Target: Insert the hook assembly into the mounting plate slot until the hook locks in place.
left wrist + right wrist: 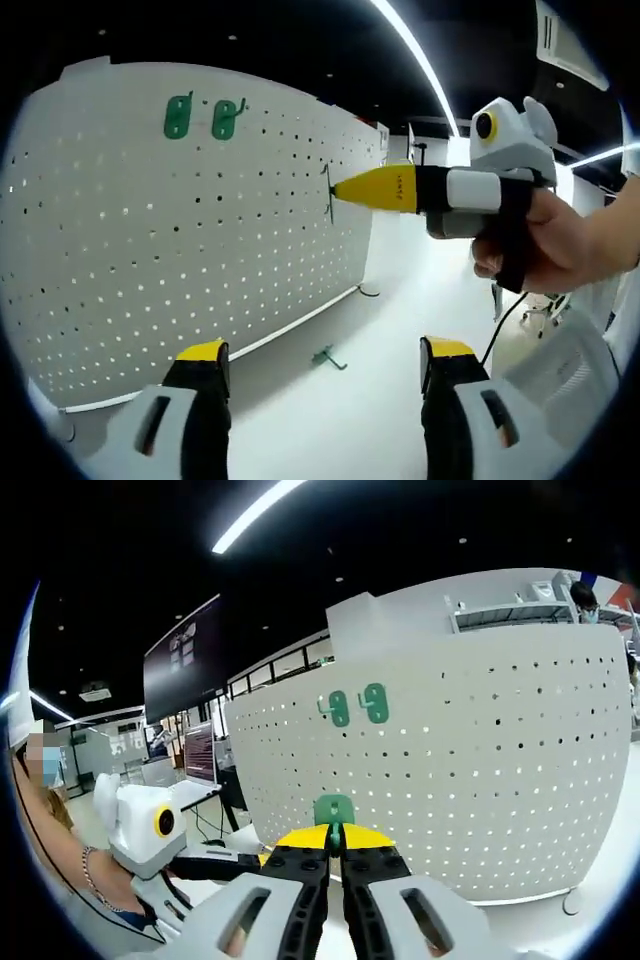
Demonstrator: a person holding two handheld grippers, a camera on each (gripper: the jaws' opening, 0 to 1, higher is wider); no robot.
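Observation:
The white pegboard [150,250] stands upright with two green hooks [178,115] mounted near its top. My right gripper [345,190] comes in from the right, held by a hand, with its yellow tips shut on a green hook [329,200] that meets the board's face. In the right gripper view the jaws [336,838] are closed on that hook's green plate [334,808] right in front of the pegboard [480,800]; the mounted hooks [339,708] sit higher up. My left gripper [325,350] is open and holds nothing. A spare green hook [328,357] lies on the table between its jaws.
The white table [380,310] runs along the board's foot. A black cable [500,325] hangs from the right gripper. A person [60,850] sits at the left, with desks and monitors [198,752] behind.

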